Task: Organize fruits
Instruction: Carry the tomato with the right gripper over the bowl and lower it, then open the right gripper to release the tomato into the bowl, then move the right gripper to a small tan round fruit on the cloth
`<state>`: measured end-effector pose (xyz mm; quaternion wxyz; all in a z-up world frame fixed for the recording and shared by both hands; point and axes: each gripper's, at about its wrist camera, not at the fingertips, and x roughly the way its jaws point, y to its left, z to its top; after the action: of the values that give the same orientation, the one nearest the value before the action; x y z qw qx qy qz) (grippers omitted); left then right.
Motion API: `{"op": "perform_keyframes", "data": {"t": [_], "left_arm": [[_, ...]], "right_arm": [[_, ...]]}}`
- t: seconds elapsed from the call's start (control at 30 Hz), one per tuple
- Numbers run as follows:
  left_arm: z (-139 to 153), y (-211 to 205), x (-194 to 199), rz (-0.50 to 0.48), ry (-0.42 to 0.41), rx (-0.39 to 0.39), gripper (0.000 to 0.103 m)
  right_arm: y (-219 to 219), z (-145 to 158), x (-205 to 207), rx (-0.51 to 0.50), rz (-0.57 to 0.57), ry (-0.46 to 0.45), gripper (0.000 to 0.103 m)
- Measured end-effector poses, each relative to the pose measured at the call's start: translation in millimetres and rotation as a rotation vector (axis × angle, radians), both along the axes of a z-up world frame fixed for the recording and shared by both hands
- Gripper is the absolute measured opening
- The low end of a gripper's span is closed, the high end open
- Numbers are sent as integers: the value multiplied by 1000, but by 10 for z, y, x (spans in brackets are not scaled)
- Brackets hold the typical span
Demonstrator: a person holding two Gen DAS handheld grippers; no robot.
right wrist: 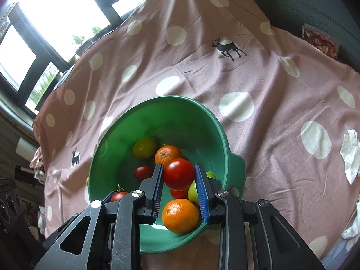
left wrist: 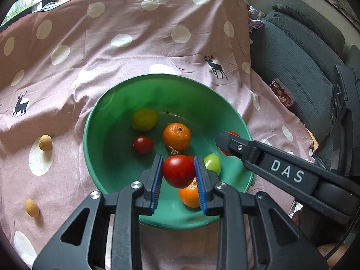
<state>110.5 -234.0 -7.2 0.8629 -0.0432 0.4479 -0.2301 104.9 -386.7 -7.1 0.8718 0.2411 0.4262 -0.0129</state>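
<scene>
We hold one round red tomato (left wrist: 178,171) in our left gripper (left wrist: 178,173) and another tomato (right wrist: 179,174) in our right gripper (right wrist: 179,176), both squeezed tight so they don't drop. They hang over the smooth green bowl (left wrist: 99,121), where shiny fruit already sits on soft dotted cloth (left wrist: 112,51).

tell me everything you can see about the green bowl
The green bowl is a round, deep basin that looks like glossy plastic, with a small lug handle on its rim, seen in the right wrist view. It sits upright on the pink spotted cloth. Inside lie two oranges, a yellow-green fruit, a green one and small red ones. Both tongs hang over it, each shut on a red tomato.
</scene>
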Motion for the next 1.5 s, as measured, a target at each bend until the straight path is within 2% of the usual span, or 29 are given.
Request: {"op": "perform_keyframes", "data": {"t": [0.43, 0.47, 0.53, 0.6, 0.67, 0.77, 0.9, 1.0, 1.17, 1.3, 1.5], "left_arm": [[-22, 1, -13, 2, 5, 15, 28], [-3, 27, -22, 3, 4, 4, 30], [52, 100, -42, 9, 2, -24, 41], [135, 201, -80, 27, -16, -45, 56], [236, 321, -133, 53, -49, -45, 59], [370, 586, -217, 111, -85, -43, 69], [475, 1042, -333, 204, -119, 0, 74], [472, 1438, -385, 294, -117, 23, 77], [204, 1957, -408, 379, -42, -24, 79], [-96, 2083, -330, 405, 26, 26, 77], [-415, 2212, -198, 425, 118, 1, 72]], "right_arm": [[-37, 20, -24, -3, -29, 1, 31], [-49, 29, -32, 12, -30, -7, 31], [-60, 42, -41, 33, -26, -18, 33], [-42, 62, -45, 21, -27, -26, 43], [-17, 93, -49, -6, -33, -35, 51], [12, 133, -63, -7, -33, -53, 52], [125, 194, -51, -18, -5, -73, 53], [261, 242, -31, -15, 38, -94, 55], [632, 320, 5, -30, 149, -139, 56], [1045, 342, 69, -26, 282, -151, 56], [1787, 258, 420, -27, 504, -100, 56]]}}
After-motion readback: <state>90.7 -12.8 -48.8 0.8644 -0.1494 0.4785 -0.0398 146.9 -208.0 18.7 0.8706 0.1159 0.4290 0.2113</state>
